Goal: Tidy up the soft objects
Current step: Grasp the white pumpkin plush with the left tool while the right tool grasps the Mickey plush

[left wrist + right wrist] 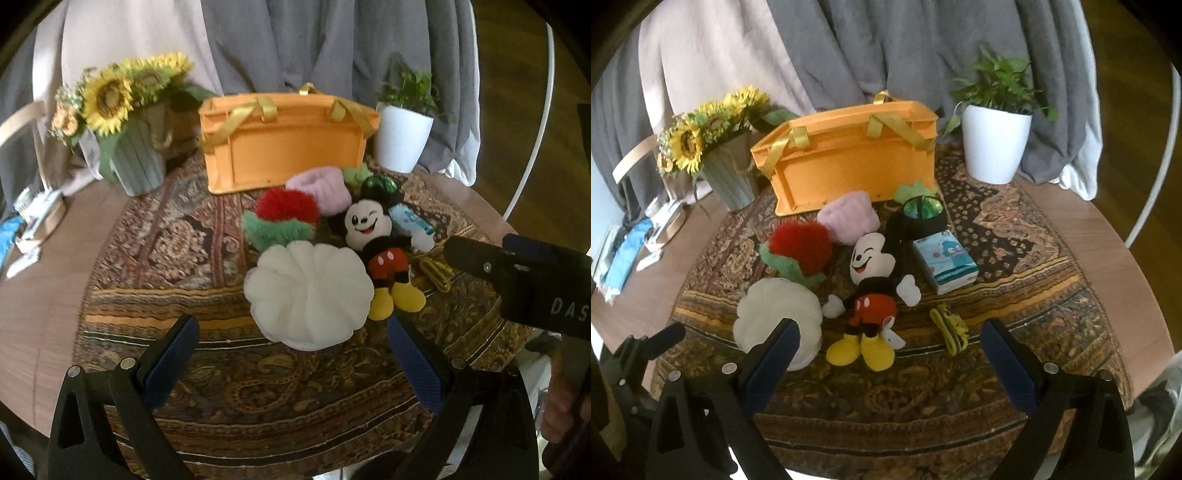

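Nearest to us, our left claw (291,354) is spread wide and holding nothing, poised above the patterned cloth (155,236) that covers the round bench (44,295). Our right claw (890,354) is just as wide open, also empty. Right ahead of the left claw lies the white ruffled cushion (308,295), and touching its right side is the mouse plush (384,251), flat on its back with yellow feet toward us. Beside the plush's feet we've got a small yellow-and-black strap (951,332), and a little further back to the right a pale blue tissue pack (943,266). Behind the cushion sits the red and green fuzzy toy (284,218), then the pink knitted piece (321,188), with a shiny green-and-black item (919,218) just right of it. Further back stands the orange basket (288,147) with gold ribbon handles. Flanking it at the far edge: sunflowers in a ribbed pot (122,122) on the left, a green plant in a white pot (402,133) on the right, grey curtains (295,44) behind.
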The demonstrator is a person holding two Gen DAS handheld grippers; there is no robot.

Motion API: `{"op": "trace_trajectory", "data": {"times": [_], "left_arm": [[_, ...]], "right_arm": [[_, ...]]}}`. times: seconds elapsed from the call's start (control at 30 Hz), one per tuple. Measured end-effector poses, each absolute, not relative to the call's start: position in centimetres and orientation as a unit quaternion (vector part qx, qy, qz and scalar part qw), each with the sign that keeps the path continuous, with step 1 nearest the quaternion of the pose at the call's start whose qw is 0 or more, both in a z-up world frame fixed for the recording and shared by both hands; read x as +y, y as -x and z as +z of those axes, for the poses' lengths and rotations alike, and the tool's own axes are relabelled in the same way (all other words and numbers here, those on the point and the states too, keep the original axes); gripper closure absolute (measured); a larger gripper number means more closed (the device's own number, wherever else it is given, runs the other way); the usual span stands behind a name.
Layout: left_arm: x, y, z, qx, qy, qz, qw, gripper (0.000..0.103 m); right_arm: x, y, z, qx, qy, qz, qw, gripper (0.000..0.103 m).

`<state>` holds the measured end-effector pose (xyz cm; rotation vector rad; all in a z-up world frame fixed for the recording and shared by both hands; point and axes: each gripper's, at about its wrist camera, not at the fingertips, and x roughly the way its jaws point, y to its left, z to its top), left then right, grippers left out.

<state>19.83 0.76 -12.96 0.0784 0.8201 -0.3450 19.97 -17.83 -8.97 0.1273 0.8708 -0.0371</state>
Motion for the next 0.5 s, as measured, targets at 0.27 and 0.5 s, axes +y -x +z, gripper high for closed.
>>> {"op": "trace_trajectory", "data": {"times": [0.27,0.5], "left_arm": [[-0.8,-21.5,-15.2,0.435,-0.007,-0.122,0.892,0.000],[-1.8,-23.0,-16.4,0.438,0.000,-0.097,0.894,0.000]], "right_arm": [[-19.0,-23.5,-11.7,0.453,-0.065,0.052,0.887,0.010],[-19.8,-26.1,-13.9,0.481,-0.077,0.088,0.869,0.018]]}}
